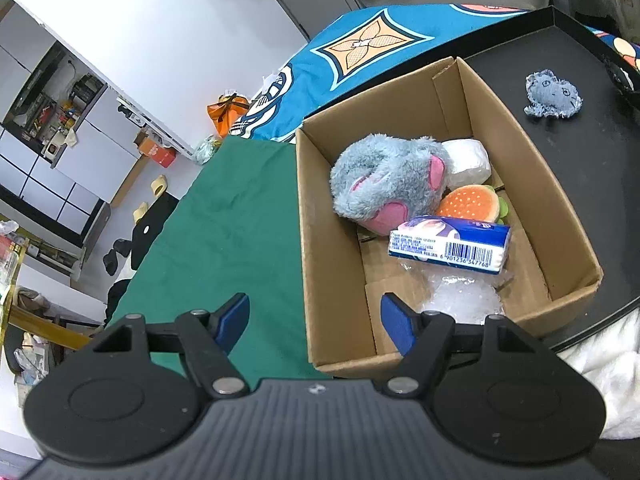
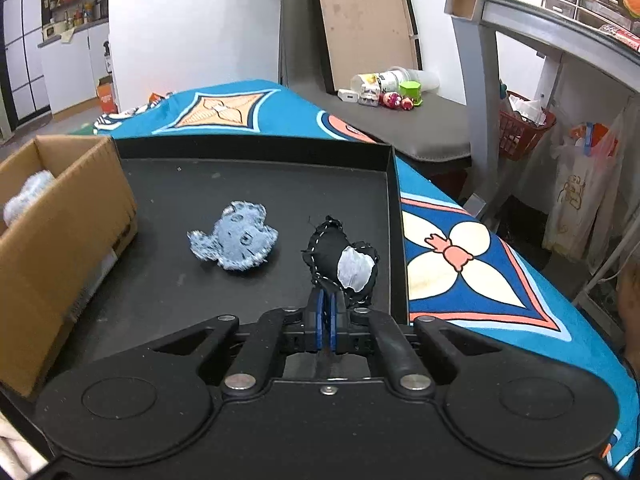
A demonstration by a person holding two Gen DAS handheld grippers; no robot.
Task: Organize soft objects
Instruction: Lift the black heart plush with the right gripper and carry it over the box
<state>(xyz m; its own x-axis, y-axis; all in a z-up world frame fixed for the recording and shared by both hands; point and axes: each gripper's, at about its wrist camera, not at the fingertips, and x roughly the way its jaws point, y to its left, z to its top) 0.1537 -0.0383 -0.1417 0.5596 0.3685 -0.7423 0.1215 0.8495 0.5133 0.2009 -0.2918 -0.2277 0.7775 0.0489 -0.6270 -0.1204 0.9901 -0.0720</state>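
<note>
Two small fabric toys outside the box: one black stitched toy with a white patch, pinched at its lower edge between the blue pads of the right tool, narrowed down onto the cloth; one frayed denim toy lying free on the black tray, just left of the held one and apart from it. One cardboard box standing on the same tray, at the left edge of the right wrist view. Inside the box, counted: one grey-and-pink plush mouse, one white wrapped roll touching it at the far end, one orange burger-shaped plush partly tucked beneath the mouse, one blue tissue pack lying across the middle, and clear crinkled plastic at the near end. Left tool spread wide and holding nothing, poised above the box's near-left corner, one blue pad over the green cloth, the other over the box interior. Denim toy also seen from the left wrist, well beyond the box on the tray. Patterned blue cloth covering the desk under the tray.
</note>
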